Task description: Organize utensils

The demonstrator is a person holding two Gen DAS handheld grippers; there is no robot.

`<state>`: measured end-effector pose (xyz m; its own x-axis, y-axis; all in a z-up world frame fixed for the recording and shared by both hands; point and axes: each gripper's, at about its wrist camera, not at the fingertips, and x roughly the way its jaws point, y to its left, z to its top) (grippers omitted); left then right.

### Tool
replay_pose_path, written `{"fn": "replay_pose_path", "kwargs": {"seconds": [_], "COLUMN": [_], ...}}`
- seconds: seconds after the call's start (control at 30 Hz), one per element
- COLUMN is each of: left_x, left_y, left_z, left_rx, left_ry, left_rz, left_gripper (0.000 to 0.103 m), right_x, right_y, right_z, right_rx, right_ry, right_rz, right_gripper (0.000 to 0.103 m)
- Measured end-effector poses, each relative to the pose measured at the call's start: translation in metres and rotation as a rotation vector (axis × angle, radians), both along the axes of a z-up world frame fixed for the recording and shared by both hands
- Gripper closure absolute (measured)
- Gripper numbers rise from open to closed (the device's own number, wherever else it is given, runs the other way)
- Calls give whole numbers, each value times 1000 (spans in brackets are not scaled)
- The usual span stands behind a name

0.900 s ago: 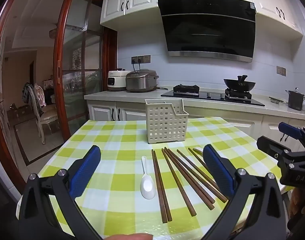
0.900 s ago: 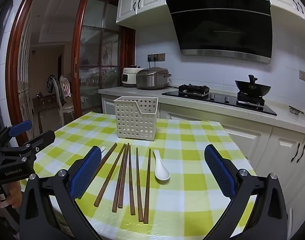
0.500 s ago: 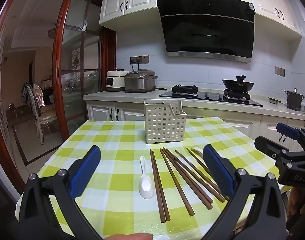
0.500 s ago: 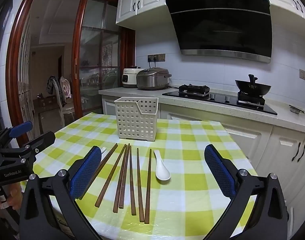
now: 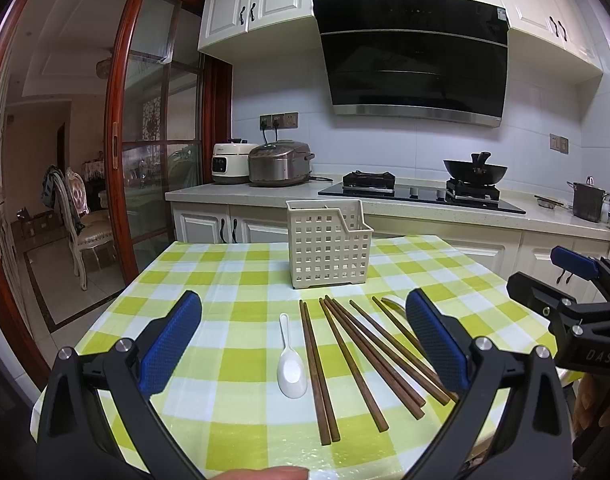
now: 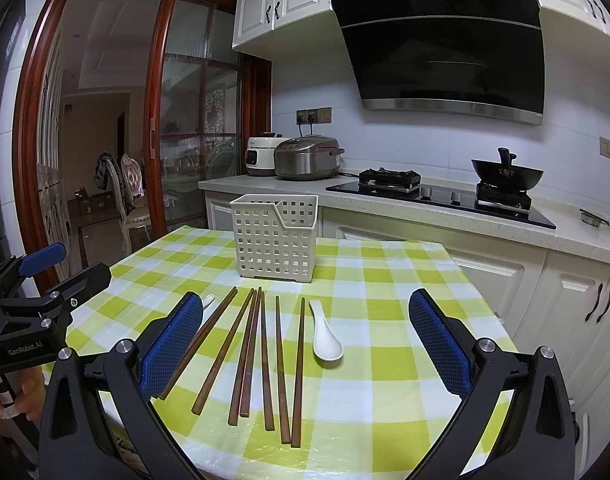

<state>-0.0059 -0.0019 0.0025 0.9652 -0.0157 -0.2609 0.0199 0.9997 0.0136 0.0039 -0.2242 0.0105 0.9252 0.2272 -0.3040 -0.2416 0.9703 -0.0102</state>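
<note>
A cream perforated utensil basket (image 5: 329, 248) (image 6: 275, 240) stands upright at the far middle of the green-checked table (image 5: 233, 280). Several brown chopsticks (image 5: 357, 360) (image 6: 261, 352) lie fanned out in front of it. One white spoon (image 5: 291, 364) lies left of them; in the right wrist view only its handle tip (image 6: 207, 301) shows behind a finger. A second white spoon (image 6: 325, 336) lies to their right, half hidden in the left wrist view (image 5: 393, 303). My left gripper (image 5: 303, 308) (image 6: 67, 268) and right gripper (image 6: 307, 312) (image 5: 545, 270) hover open near the table's front edge, holding nothing.
Behind the table runs a kitchen counter (image 5: 385, 204) with two rice cookers (image 5: 279, 162), a gas hob and a black wok (image 5: 475, 170). A wood-framed glass sliding door (image 5: 121, 160) stands to the left. A fingertip (image 5: 265, 473) shows at the bottom edge.
</note>
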Motion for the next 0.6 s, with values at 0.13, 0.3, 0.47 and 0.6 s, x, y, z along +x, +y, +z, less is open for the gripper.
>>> {"fn": "replay_pose_path", "kwargs": {"seconds": [0.13,0.3,0.47,0.6], "left_x": [0,0,3,3], "left_y": [-1,-1,0,0], "left_z": [1,0,-1,-1], "left_rx": [2,2,1,0], "left_ry": [4,2,4,4], "left_rz": [-1,-1,0,1], "left_gripper": [4,4,4,4], "right_x": [0,0,0,-1], "right_y": [-1,0,0,1], "right_z": [-1,2,2,3], "right_rx": [1,2,4,6], "right_ry": [0,0,0,0], "right_rz": [-1,0,1,1], "right_gripper": [7,7,7,7]}}
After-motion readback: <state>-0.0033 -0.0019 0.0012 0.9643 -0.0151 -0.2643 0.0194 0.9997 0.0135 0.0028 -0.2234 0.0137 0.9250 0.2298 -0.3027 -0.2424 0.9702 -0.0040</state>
